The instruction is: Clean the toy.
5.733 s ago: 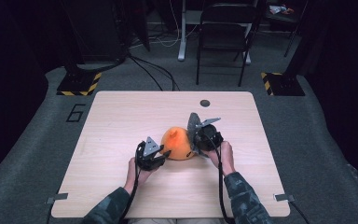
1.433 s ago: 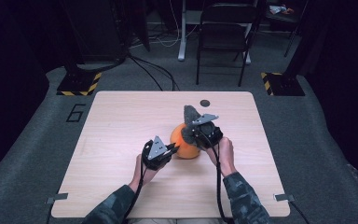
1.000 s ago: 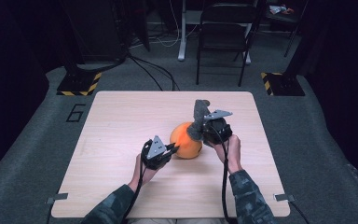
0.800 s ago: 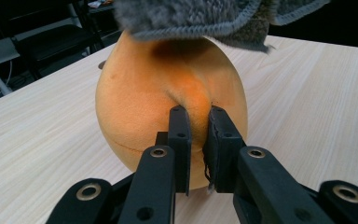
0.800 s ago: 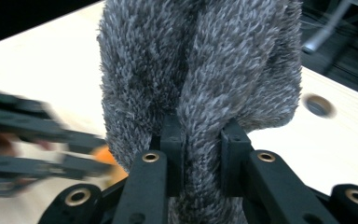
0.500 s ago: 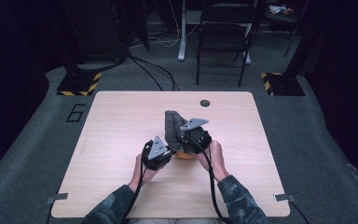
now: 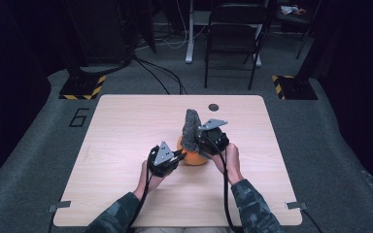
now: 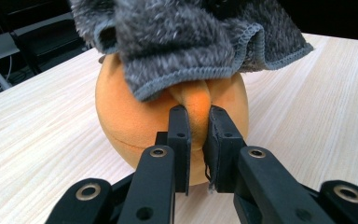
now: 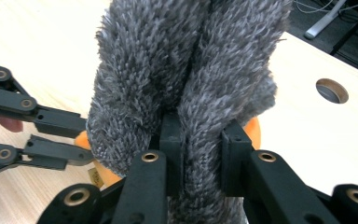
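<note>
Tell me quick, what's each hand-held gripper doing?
Left hand-held gripper: closed, pinching the orange plush ball.
Right hand-held gripper: closed, holding the grey fluffy cloth.

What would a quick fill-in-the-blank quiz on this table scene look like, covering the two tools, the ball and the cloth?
1. The left tool pinches a fold of the soft ____ ball.
2. The right tool is shut on a fuzzy ____ cloth.
3. The cloth is held ____ the ball, draping onto its top.
4. The ball rests on a wooden ____.

Missing words: orange; grey; above; table
</note>
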Available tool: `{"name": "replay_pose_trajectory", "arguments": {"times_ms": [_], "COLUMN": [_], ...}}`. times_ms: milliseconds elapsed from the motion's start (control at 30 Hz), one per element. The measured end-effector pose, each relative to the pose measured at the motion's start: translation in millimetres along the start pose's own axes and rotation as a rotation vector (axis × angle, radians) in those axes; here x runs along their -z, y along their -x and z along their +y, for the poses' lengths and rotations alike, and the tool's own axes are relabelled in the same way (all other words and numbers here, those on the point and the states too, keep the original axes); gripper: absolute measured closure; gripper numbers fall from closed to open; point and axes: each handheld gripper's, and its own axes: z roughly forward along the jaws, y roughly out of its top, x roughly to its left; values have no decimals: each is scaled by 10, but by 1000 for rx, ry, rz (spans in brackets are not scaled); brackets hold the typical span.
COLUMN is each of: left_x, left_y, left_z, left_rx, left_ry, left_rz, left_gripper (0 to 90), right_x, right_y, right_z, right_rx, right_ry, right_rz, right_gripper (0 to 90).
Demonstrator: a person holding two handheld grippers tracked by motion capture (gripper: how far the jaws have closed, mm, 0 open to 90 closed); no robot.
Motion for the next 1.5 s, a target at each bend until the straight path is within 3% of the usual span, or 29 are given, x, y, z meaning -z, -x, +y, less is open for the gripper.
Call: {"name": "replay_pose_trajectory", "arguments": {"times_ms": [167, 200, 267, 467, 567, 700, 800, 933, 1067, 1200, 1500], "left_x": [1, 2, 1, 9, 6, 15, 23, 25, 25, 21, 12], "left_y": [2, 0, -4, -30, -30, -50, -59, -72, -74, -76, -78], "left_z": [2, 2, 0, -4, -6, -12, -15, -18, -18, -7, -2], "left_rx": [4, 4, 4, 4, 12, 19, 21, 23, 23, 16, 19], "left_ry": [0, 1, 3, -2, -3, -5, -7, -8, -9, -10, -8], "left_rz": [-1, -1, 0, 3, 3, 5, 13, 13, 14, 22, 22], "left_gripper": [811, 811, 811, 811, 811, 810, 809, 806, 805, 803, 802], "right_x": [18, 31, 20, 7, 14, 96, 212, 358, 409, 403, 395], "right_y": [60, 73, 123, 274, 331, 333, 357, 482, 630, 722, 1107], "right_z": [-7, -18, -33, -111, -142, -114, -94, -147, -262, -405, -829], "right_rx": [21, -4, -10, -43, -81, -82, -76, -106, -160, -169, -277], "right_ry": [6, -5, 6, -18, -9, 10, 31, 44, 4, -83, -238], "right_rz": [-39, -44, -50, -132, -104, -91, -102, -133, -158, -202, -252], "right_gripper": [751, 751, 750, 751, 750, 750, 748, 747, 745, 743, 736]}}
